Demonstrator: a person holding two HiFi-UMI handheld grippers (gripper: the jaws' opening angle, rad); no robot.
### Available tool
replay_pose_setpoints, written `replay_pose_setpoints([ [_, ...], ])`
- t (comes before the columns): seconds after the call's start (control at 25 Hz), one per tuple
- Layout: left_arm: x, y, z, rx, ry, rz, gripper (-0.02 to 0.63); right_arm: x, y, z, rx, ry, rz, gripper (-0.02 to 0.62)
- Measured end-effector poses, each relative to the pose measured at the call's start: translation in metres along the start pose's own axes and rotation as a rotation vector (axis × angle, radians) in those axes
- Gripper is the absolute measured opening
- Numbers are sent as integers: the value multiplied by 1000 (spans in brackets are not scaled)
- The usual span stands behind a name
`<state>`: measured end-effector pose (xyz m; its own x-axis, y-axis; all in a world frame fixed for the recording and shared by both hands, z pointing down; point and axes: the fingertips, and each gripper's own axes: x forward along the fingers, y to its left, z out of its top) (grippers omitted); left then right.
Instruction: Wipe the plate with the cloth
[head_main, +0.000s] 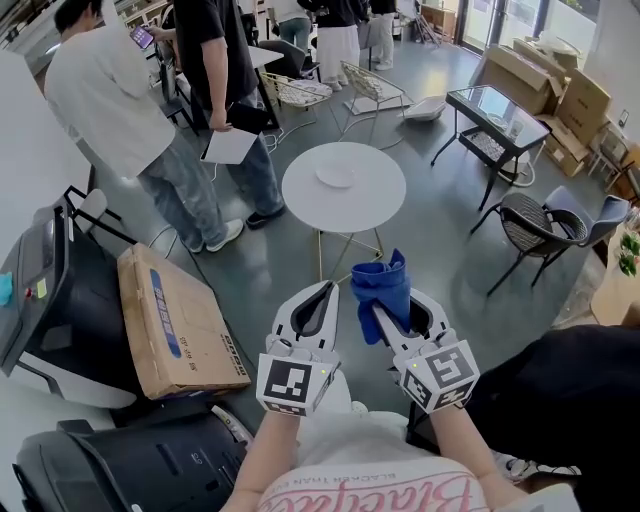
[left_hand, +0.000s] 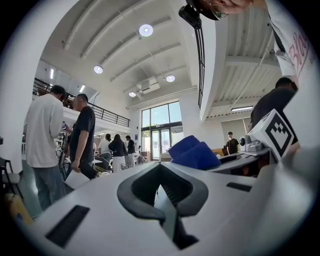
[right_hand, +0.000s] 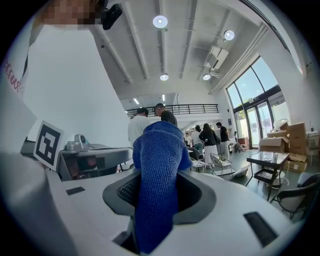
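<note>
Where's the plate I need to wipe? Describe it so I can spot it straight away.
Find the round white table on thin legs, on the grey floor mid-frame in the head view. The plate lies near the middle of its top. It is the only thing there: a small pale disc, almost the tabletop's colour.

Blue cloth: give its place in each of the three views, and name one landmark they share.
Head view: blue cloth low centre, sticking up from the right gripper, which is shut on it.
Left gripper view: right of centre, a blue lump.
Right gripper view: dead centre, pinched between the jaws.
Shared landmark: person in a white shirt, upper left in head view, far left in left gripper view, just behind the cloth in right gripper view.
</note>
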<state>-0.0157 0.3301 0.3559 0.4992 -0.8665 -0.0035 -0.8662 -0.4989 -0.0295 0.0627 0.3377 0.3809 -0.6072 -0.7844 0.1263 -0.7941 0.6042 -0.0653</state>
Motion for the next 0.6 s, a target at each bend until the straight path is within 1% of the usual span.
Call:
replay_pose_setpoints([
  [0.24,43,33,-6,2,16,-33,6,47,-22,3,16,7,-6,150],
  [0.44,90,76,-8,5,12,-52,6,103,-49,11,28,8,-35,150],
  [0.6,123,111,-7,24,24,-69,6,147,-68,19,29,13,-61,150],
])
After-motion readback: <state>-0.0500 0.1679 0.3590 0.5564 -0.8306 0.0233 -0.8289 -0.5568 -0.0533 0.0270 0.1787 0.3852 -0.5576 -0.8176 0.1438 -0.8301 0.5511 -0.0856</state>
